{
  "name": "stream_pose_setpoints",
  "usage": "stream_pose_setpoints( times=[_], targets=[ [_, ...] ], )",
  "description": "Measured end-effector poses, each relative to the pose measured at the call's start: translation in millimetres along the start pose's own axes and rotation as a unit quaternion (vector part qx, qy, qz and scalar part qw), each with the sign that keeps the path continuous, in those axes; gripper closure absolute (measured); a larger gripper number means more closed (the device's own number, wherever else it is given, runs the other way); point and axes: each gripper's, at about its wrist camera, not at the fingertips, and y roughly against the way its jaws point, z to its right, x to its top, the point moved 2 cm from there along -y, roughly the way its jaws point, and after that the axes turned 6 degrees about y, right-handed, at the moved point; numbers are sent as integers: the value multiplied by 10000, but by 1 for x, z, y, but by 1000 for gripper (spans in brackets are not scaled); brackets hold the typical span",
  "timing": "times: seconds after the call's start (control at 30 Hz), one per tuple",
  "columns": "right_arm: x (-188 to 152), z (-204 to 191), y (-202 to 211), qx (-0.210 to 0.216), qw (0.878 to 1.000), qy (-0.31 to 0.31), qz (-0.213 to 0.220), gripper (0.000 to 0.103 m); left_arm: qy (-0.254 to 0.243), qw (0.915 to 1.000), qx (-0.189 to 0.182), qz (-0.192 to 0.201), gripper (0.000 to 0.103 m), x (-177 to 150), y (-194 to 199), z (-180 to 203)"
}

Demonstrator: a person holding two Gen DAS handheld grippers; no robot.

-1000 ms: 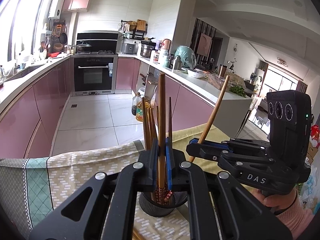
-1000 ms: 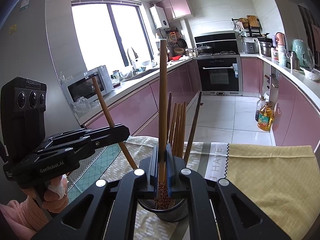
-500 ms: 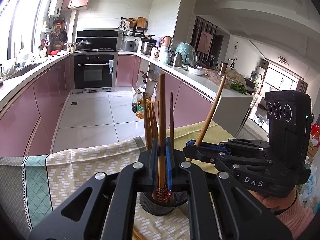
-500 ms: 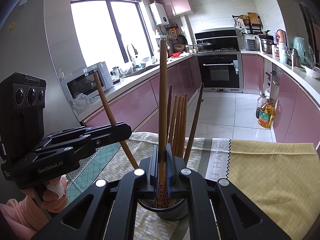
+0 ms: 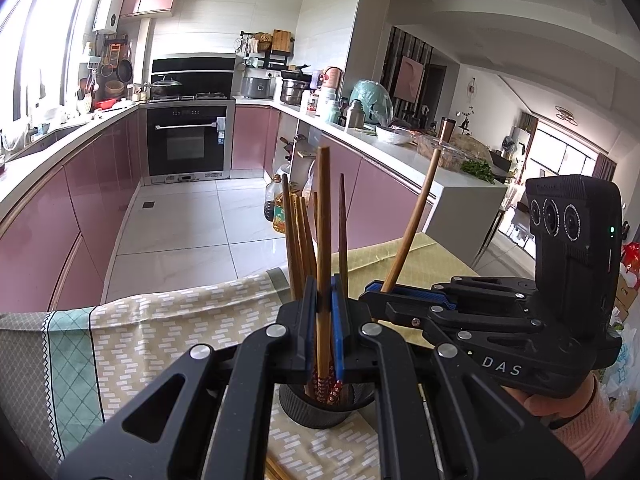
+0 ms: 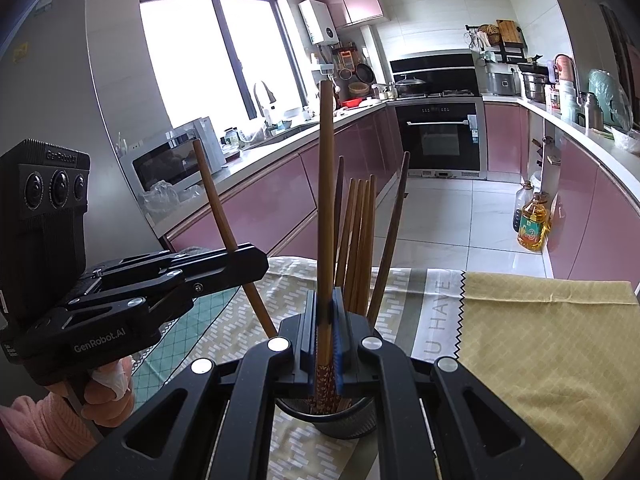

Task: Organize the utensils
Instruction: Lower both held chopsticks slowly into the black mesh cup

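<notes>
A black mesh holder (image 5: pixel 316 408) stands on the cloth-covered table and holds several wooden chopsticks (image 5: pixel 298 236); it also shows in the right wrist view (image 6: pixel 340 420). My left gripper (image 5: pixel 324 320) is shut on one upright chopstick (image 5: pixel 323 216) whose patterned lower end is inside the holder. My right gripper (image 6: pixel 324 320) is shut on another chopstick (image 6: pixel 326 184), also over the holder. In the left wrist view the right gripper (image 5: pixel 372 294) holds its chopstick (image 5: pixel 416 216) tilted. In the right wrist view the left gripper (image 6: pixel 256 264) holds its chopstick (image 6: pixel 216 200) tilted.
The table carries a patterned cloth (image 5: pixel 160 340) and a yellow cloth (image 6: pixel 552 344). Pink kitchen cabinets (image 5: pixel 60 208) line the left, an oven (image 5: pixel 186 140) stands at the back, and an oil bottle (image 6: pixel 534 222) stands on the floor.
Both grippers have lowered their chopsticks a little toward the holder. Both stay shut.
</notes>
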Motion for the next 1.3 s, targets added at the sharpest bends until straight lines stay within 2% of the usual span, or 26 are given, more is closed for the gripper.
stream_pose_setpoints(
  times=[1.3],
  targets=[
    [-7, 4, -23, -7, 9996, -34, -271, 97, -58, 9996, 139, -249, 96, -12, -29, -9]
  ],
)
